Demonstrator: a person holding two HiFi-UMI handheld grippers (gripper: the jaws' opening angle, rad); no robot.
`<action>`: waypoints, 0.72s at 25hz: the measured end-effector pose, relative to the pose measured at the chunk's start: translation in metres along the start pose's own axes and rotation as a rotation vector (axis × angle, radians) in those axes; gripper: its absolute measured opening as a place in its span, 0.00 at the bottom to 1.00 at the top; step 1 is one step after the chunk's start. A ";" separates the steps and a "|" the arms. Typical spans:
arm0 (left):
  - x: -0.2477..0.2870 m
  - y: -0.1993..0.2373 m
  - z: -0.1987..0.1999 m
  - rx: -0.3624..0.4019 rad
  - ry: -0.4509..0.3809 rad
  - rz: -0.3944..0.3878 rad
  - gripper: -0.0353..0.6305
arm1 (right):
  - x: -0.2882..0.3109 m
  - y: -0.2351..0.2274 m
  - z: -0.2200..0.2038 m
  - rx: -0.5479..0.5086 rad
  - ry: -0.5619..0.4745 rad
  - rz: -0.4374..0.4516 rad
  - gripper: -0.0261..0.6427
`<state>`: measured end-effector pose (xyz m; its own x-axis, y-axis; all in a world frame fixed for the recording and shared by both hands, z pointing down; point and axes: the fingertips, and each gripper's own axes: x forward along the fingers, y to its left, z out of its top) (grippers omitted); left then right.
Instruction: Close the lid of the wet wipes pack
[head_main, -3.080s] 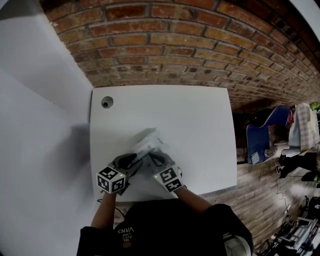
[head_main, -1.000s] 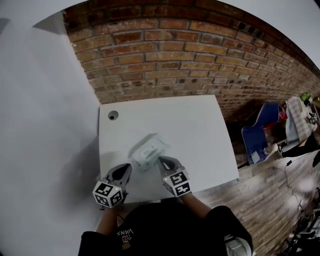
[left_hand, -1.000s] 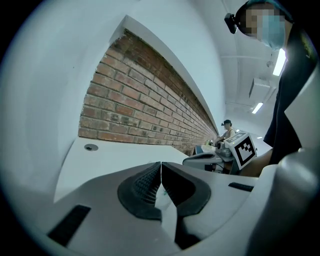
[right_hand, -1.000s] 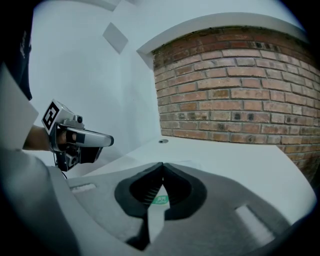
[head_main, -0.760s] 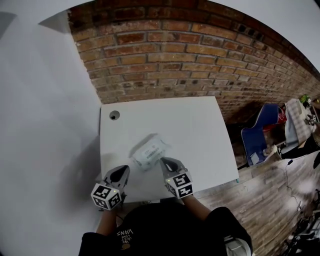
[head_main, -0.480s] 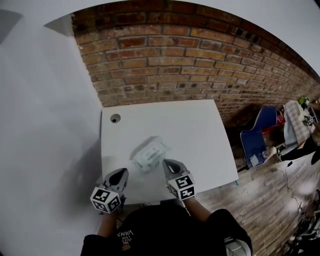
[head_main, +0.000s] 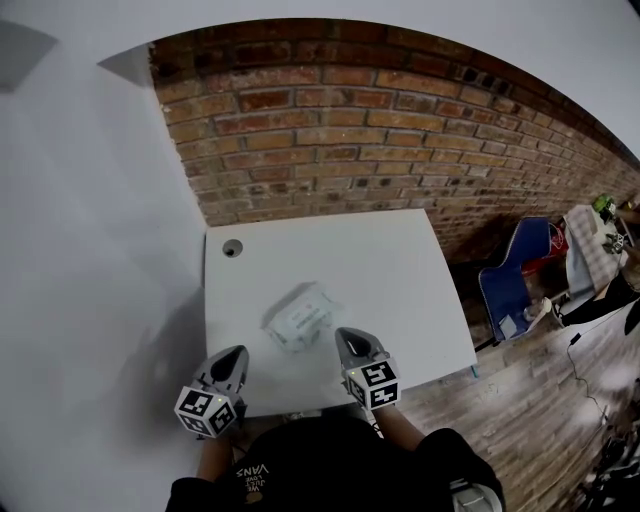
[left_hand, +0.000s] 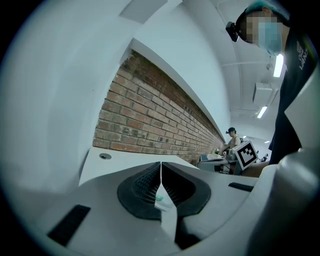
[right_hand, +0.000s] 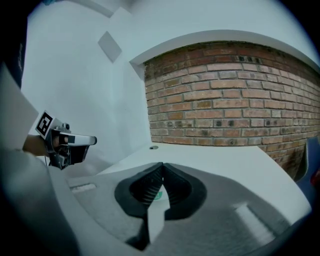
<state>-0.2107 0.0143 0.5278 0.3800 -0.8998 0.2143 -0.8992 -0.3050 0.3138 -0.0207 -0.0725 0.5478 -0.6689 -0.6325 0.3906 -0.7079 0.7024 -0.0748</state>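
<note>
Wet wipes pack (head_main: 303, 318) is in neither grip: the jaws of the left gripper (head_main: 234, 356) and of the right gripper (head_main: 349, 338) are pressed together on nothing, both apart from the pack, at the 6 o'clock edge of the white surface (head_main: 400, 260). The pack lies at 1 o'clock from the left jaws and at 11 o'clock from the nearer right jaws, long axis from 8 to 2 o'clock; its lid looks flat, probably already closed.

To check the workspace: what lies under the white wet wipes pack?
The white rectangular wet wipes pack rests on the white square table; the surface beneath it is covered.
</note>
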 end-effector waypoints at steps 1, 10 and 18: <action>-0.001 0.000 0.002 0.001 -0.005 0.002 0.07 | -0.003 -0.003 0.001 0.011 -0.004 -0.006 0.04; -0.006 0.001 0.008 0.006 -0.021 0.006 0.08 | -0.028 -0.030 0.011 0.048 -0.036 -0.077 0.03; -0.005 -0.004 0.019 0.019 -0.042 0.007 0.07 | -0.036 -0.039 0.024 0.038 -0.045 -0.091 0.03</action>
<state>-0.2134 0.0136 0.5080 0.3643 -0.9143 0.1771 -0.9061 -0.3040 0.2943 0.0259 -0.0846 0.5149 -0.6101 -0.7079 0.3559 -0.7738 0.6289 -0.0754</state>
